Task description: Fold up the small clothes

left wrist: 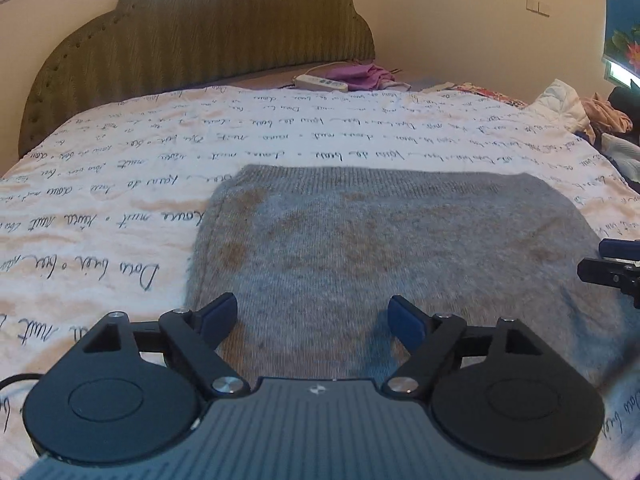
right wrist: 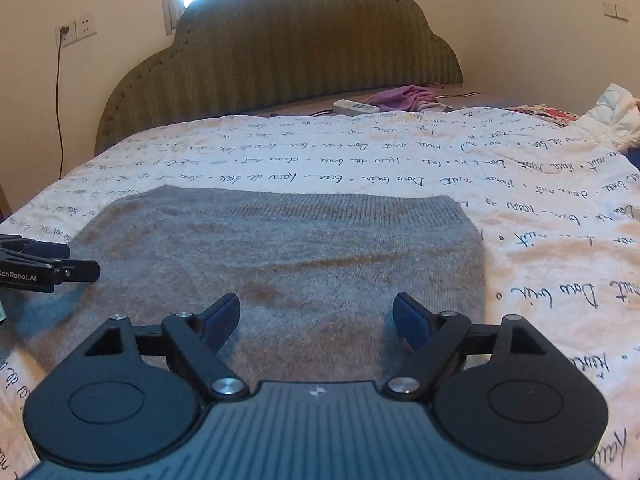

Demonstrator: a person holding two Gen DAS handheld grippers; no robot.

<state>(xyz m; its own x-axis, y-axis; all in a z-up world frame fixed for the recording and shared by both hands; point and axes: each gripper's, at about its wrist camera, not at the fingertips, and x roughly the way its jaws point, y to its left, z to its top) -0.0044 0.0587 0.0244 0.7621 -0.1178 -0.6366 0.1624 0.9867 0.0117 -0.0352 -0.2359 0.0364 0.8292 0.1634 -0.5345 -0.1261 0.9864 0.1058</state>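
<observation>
The left tongs (left wrist: 312,320) hang spread wide over the near left part of the grey knit garment (left wrist: 384,256), gripping nothing. The garment lies flat on the bed's script-printed cover (left wrist: 120,184) (brownish blotches show on the wool). The right tongs (right wrist: 316,320), just as wide and empty, hover over its near right part.

Both wrist views sit low and close over the bed (left wrist: 120,184), facing the headboard (left wrist: 200,36). The left view covers the grey garment (left wrist: 380,240) from its left side, the right view from its right side. Both share the garment, headboard and power strip (right wrist: 356,107).
</observation>
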